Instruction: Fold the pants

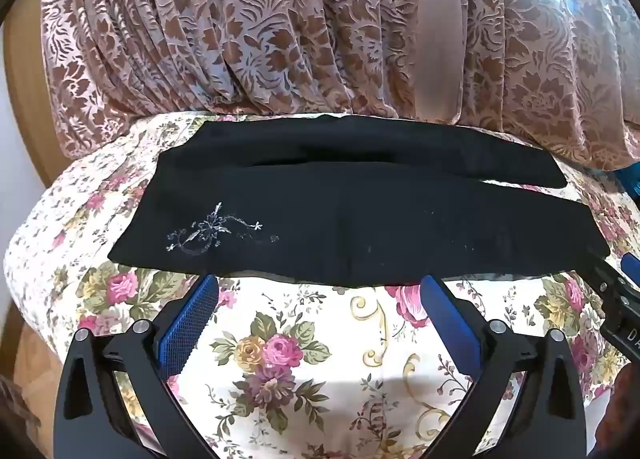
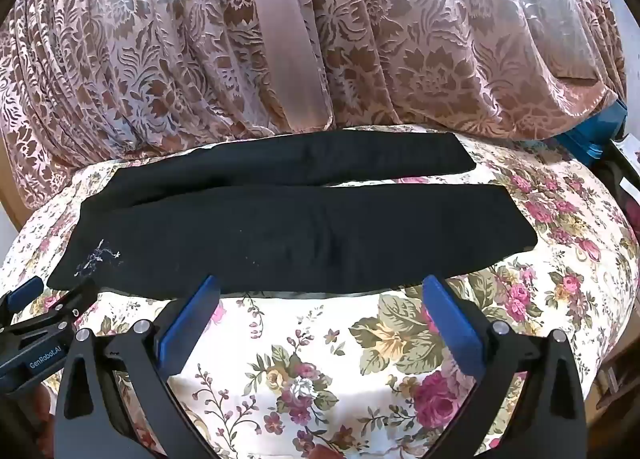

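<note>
- Left gripper (image 1: 318, 291): jaws spread wide, nothing btwn blue pads; tips just short of near hem of pants (image 1: 340, 219).
- Right gripper (image 2: 320, 293): same, spread wide, empty, tips at pants' near edge.
- Pants: black, laid flat across floral bedsheet (image 1: 320, 339), legs running toward 3 o'clock, both legs side by side; white embroidery (image 1: 212, 233) at 9 o'clock end.
- Patterned curtain (image 1: 280, 39) hangs at 12 o'clock, behind the bed.
</note>
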